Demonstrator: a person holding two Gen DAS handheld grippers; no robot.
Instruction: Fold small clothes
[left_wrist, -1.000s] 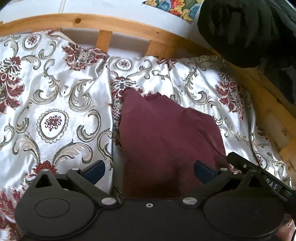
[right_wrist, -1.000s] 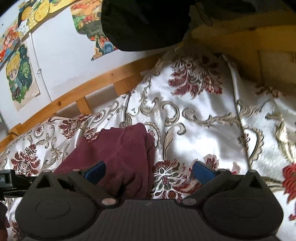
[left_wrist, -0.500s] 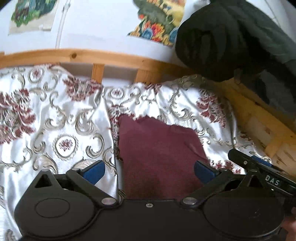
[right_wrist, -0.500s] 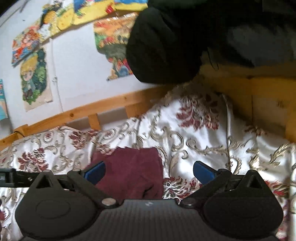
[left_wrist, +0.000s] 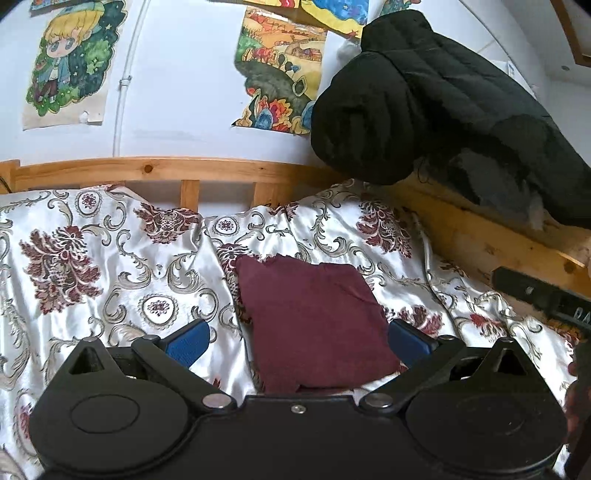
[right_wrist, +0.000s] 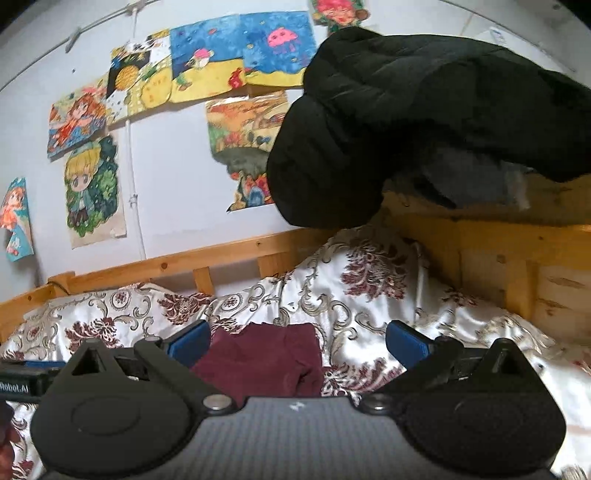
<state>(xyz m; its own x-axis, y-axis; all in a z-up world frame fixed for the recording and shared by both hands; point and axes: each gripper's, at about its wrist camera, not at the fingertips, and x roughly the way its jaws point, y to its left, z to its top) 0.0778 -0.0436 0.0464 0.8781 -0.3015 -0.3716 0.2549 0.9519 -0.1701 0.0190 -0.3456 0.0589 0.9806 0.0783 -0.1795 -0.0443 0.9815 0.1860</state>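
Note:
A folded maroon garment (left_wrist: 314, 317) lies flat on the floral satin bedspread (left_wrist: 110, 258); it also shows in the right wrist view (right_wrist: 266, 358). My left gripper (left_wrist: 297, 341) is open and empty, held above the garment's near edge, blue pads (left_wrist: 186, 341) wide apart. My right gripper (right_wrist: 297, 341) is open and empty, raised above the bed to the garment's right. The right gripper's body shows at the right edge of the left wrist view (left_wrist: 546, 299).
A wooden bed rail (left_wrist: 166, 173) runs along the back and a wooden board (left_wrist: 498, 240) along the right side. A black padded jacket (left_wrist: 424, 103) hangs over the right corner. Drawings (right_wrist: 221, 66) are taped to the white wall.
Both grippers have pulled up and back from the garment, so more wall and jacket show. The garment lies folded and has not moved.

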